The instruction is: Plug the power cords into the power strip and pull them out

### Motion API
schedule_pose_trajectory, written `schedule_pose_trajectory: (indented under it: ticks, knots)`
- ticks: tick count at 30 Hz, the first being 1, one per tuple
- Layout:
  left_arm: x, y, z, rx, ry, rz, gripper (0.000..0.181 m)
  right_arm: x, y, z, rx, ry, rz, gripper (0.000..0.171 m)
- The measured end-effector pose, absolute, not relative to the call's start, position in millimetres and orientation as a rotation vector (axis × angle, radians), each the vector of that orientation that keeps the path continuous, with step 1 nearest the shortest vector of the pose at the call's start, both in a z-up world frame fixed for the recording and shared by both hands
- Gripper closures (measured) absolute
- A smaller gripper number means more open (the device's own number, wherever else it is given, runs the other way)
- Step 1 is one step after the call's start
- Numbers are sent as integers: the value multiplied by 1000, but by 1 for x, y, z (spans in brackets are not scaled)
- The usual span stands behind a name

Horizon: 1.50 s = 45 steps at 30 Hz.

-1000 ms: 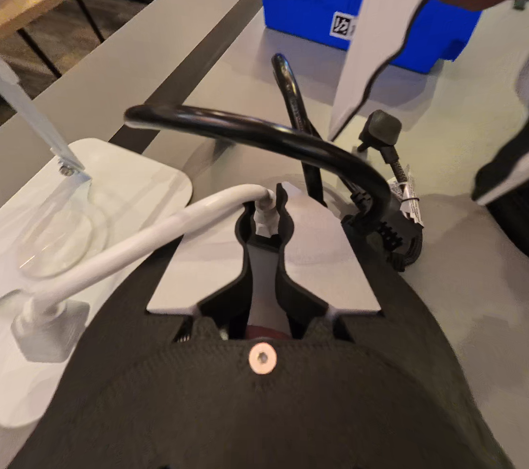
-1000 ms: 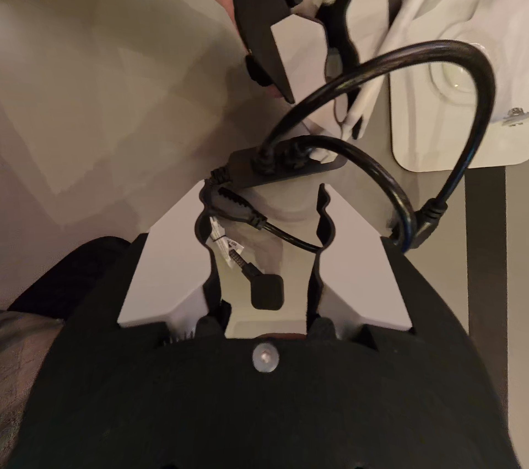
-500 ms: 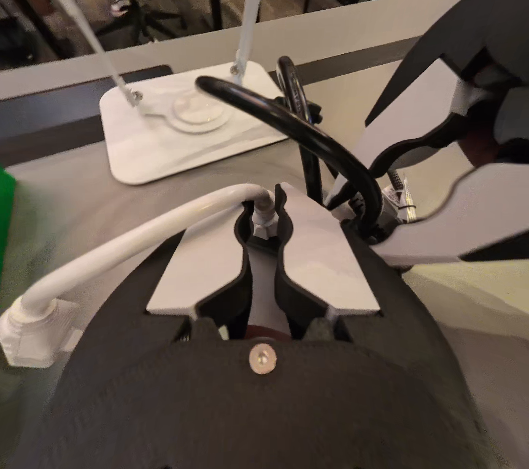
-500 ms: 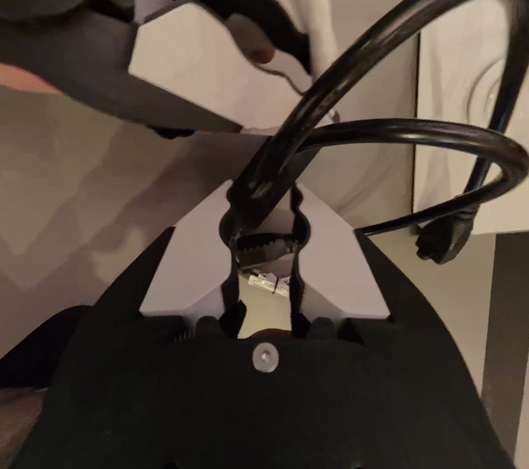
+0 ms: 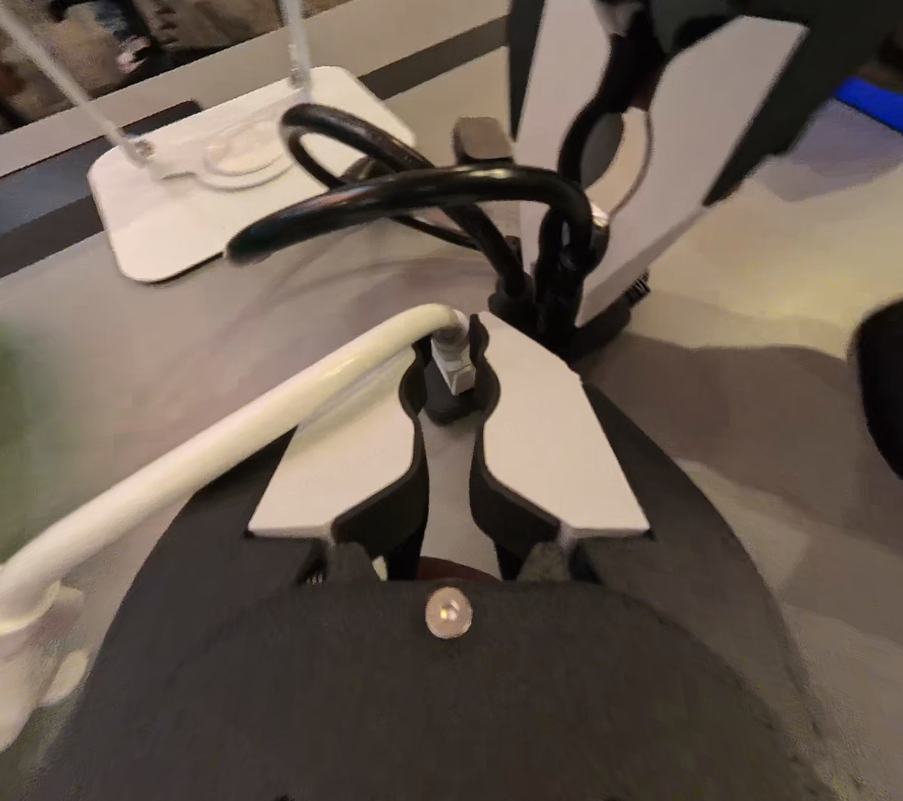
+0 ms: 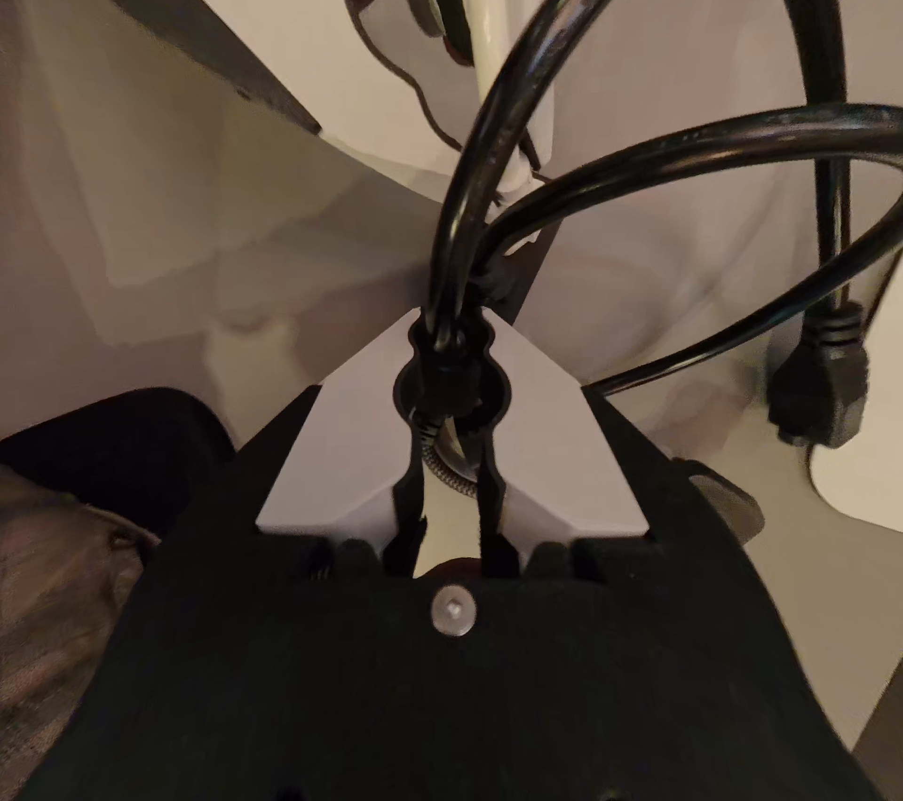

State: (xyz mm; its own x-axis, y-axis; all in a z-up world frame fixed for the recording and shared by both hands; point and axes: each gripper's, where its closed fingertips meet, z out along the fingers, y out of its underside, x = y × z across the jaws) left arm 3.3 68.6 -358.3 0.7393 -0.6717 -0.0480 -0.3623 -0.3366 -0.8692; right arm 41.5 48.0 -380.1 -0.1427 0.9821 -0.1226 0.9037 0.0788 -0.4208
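Chg in last sec: R gripper (image 6: 452,328), wide apart over the table 1 s ago and half closed 0.5 s ago, now pinched tight on black plug (image 6: 449,367) where one thick black cord (image 6: 488,132) enters. Seen from L wrist view, standing steep on the far right, just above power strip (image 5: 601,333). Strip itself mostly hidden under plugs and fingers; cannot tell how deep the plug sits.

L gripper (image 5: 452,337): no chg, still clamped on white plug (image 5: 454,367), white cord (image 5: 244,411) trailing near-left to a white block at frame edge. Held just near of the strip, not inserted.

Meaning, as a guess: grasp for the black cord done, so pull-out (or a seating push) prob next. White plug waiting its turn.

Edges / room:
- Both grippers close together at the strip; R fingers right beside L fingertips. Little side room.
- Two black cord loops arching over far-left, toward white stand base (image 5: 220,191); likely to drag or snag on a lift.
- Thin braided cable (image 6: 440,465) also running between the R fingers; could come along with the plug.
- Loose black connector (image 6: 821,386) lying right in R wrist view, near the base edge.
- Table (image 5: 146,362) bare on near-left; straight up looks the freest path.
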Motion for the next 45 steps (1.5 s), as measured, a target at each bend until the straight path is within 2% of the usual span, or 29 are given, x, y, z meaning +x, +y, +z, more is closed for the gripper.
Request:
schedule_pose_trajectory:
  ticks: [3, 5, 7, 15, 21, 27, 28, 30, 34, 37, 41, 45]
  knots:
    - [0, 55, -366, -1912, 1018, -463, 170, 45, 51, -380, -1932, -2133, 585, 157]
    - [-7, 51, -374, -1898, 1160, -443, 163, 46, 54, -380, -1942, -2115, 579, 157]
    - [-17, 56, -388, -1877, 1343, -292, 140, 46, 53, -380, -1936, -2121, 582, 157]
    - [19, 81, -410, -1712, 1607, -473, 110, 46, 53, -380, -1922, -2119, 607, 157]
    - [40, 81, -405, -1597, 1710, -656, 122, 49, 52, -380, -1908, -2121, 646, 158]
    - [41, 84, -405, -1627, 1640, -586, 123, 53, 58, -380, -1957, -2083, 623, 157]
    - [41, 84, -405, -1641, 1612, -559, 124, 55, 60, -380, -1979, -2072, 594, 155]
    - [39, 86, -405, -1716, 1522, -506, 126, 62, 69, -381, -2047, -2040, 472, 139]
    - [31, 90, -404, -1864, 1283, -348, 126, 75, 77, -380, -2089, -2004, 386, 133]
    - [30, 88, -404, -1928, 1200, -289, 129, 68, 77, -381, -2031, -2015, 418, 135]
    - [29, 88, -405, -1978, 1151, -267, 128, 62, 82, -396, -2007, -2058, 405, 148]
    - [28, 88, -406, -1933, 1236, -264, 128, 60, 84, -396, -1969, -2044, 479, 149]
